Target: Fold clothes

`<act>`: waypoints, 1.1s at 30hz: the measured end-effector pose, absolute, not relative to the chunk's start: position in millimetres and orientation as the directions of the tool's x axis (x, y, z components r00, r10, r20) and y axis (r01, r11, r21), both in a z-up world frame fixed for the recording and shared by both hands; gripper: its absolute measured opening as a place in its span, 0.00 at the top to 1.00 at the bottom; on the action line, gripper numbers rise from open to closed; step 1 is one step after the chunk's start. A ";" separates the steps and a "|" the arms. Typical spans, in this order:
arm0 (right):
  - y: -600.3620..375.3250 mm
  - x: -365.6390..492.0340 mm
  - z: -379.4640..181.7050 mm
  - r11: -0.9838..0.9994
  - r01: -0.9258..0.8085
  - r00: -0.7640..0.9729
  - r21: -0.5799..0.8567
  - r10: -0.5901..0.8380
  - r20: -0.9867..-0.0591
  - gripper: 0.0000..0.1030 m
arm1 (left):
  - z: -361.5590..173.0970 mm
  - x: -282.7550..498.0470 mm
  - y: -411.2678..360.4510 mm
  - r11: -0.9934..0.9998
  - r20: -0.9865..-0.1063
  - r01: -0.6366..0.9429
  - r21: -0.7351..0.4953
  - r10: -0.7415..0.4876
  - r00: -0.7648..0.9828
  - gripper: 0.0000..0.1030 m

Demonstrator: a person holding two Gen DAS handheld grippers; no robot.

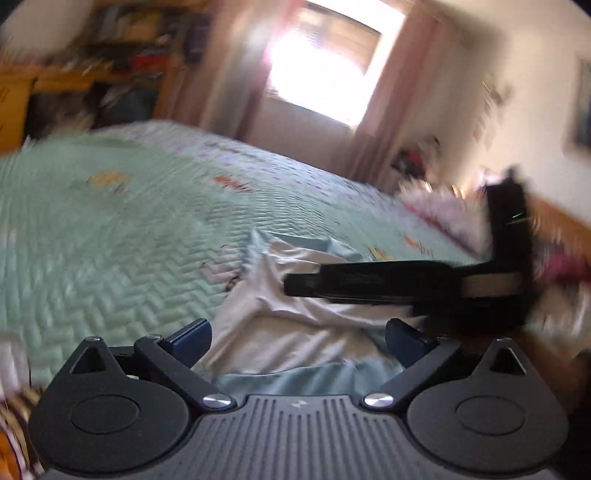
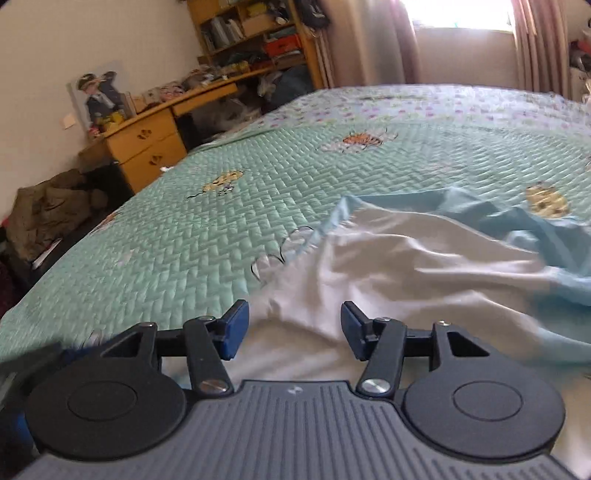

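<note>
A crumpled white and light-blue garment [image 2: 406,266] lies on the mint-green quilted bed [image 2: 258,177]. My right gripper [image 2: 293,328] hovers over the garment's near white part with its blue pads [image 2: 234,328] apart and nothing pinched between them. In the left wrist view the same garment [image 1: 295,332] lies ahead of my left gripper [image 1: 299,343], whose jaws stand wide apart above the cloth. The right gripper [image 1: 295,286] reaches in from the right, seen side-on over the garment's middle. That view is blurred.
A wooden desk with drawers [image 2: 147,147] and a cluttered bookshelf [image 2: 251,33] stand beyond the bed's left side. A bright window with pink curtains [image 1: 325,70] is at the far end. A fluffy pink-white thing [image 1: 443,214] lies at the bed's right edge.
</note>
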State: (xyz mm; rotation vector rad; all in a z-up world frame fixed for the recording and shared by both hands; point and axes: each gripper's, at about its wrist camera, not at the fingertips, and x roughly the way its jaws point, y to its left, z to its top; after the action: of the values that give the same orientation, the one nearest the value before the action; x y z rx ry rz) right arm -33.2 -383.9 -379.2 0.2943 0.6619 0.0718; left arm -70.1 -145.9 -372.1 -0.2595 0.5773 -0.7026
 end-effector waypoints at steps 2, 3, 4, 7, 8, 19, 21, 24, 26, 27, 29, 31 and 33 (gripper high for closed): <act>-370.2 -11.1 -396.5 0.939 0.055 0.742 0.339 0.189 -0.643 0.41 | -375.8 -64.3 -137.7 0.745 -0.418 0.508 -0.432 -0.665 0.619 0.02; -364.0 -4.3 -405.9 0.924 0.071 0.707 0.377 0.219 -0.672 0.38 | -377.3 -63.0 -134.6 0.739 -0.414 0.506 -0.445 -0.671 0.615 0.02; -359.6 -8.1 -405.2 0.914 0.072 0.714 0.399 0.232 -0.661 0.38 | -378.7 -62.3 -131.7 0.729 -0.406 0.507 -0.460 -0.681 0.610 0.02; -365.8 -36.2 -386.2 0.886 0.031 0.751 0.462 0.285 -0.596 0.40 | -375.9 -61.6 -123.4 0.668 -0.354 0.525 -0.527 -0.734 0.579 0.03; -373.5 -48.8 -377.8 0.889 0.046 0.777 0.455 0.254 -0.576 0.39 | -373.4 -62.7 -121.7 0.651 -0.335 0.536 -0.538 -0.748 0.573 0.02; -512.0 -135.2 -344.9 0.966 0.254 0.750 0.052 -0.163 -0.641 0.36 | -384.3 -71.0 -134.1 0.624 -0.319 0.566 -0.539 -0.773 0.548 0.01; -535.1 -131.2 -352.5 0.960 0.275 0.729 0.042 -0.180 -0.660 0.36 | -387.2 -71.5 -139.0 0.622 -0.323 0.575 -0.531 -0.776 0.542 0.01; -568.1 -105.0 -371.1 0.949 0.313 0.681 0.042 -0.194 -0.706 0.36 | -390.6 -71.4 -145.0 0.625 -0.333 0.582 -0.520 -0.776 0.535 0.01; -586.9 -79.0 -383.9 0.934 0.358 0.640 -0.002 -0.247 -0.728 0.36 | -393.0 -70.1 -149.2 0.629 -0.346 0.586 -0.511 -0.774 0.530 0.01; -597.4 -66.5 -388.0 0.920 0.391 0.620 -0.028 -0.286 -0.730 0.36 | -394.4 -69.9 -151.5 0.634 -0.354 0.588 -0.503 -0.771 0.529 0.01; -615.3 -50.8 -389.4 0.888 0.456 0.598 -0.055 -0.351 -0.721 0.36 | -397.1 -69.4 -153.7 0.641 -0.365 0.588 -0.494 -0.766 0.528 0.01; -626.3 -51.5 -381.1 0.862 0.506 0.607 -0.022 -0.374 -0.701 0.36 | -398.1 -67.6 -153.8 0.633 -0.364 0.587 -0.504 -0.772 0.521 0.01; -620.0 -68.1 -374.8 0.856 0.517 0.615 0.001 -0.370 -0.697 0.34 | -396.8 -68.0 -151.9 0.626 -0.357 0.591 -0.508 -0.778 0.517 0.01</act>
State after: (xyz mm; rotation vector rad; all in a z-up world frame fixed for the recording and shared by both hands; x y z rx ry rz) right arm -68.1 -620.0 -374.8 0.2101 0.7510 -0.5151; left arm -68.0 -151.9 -396.8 -0.3444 0.5995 -0.8412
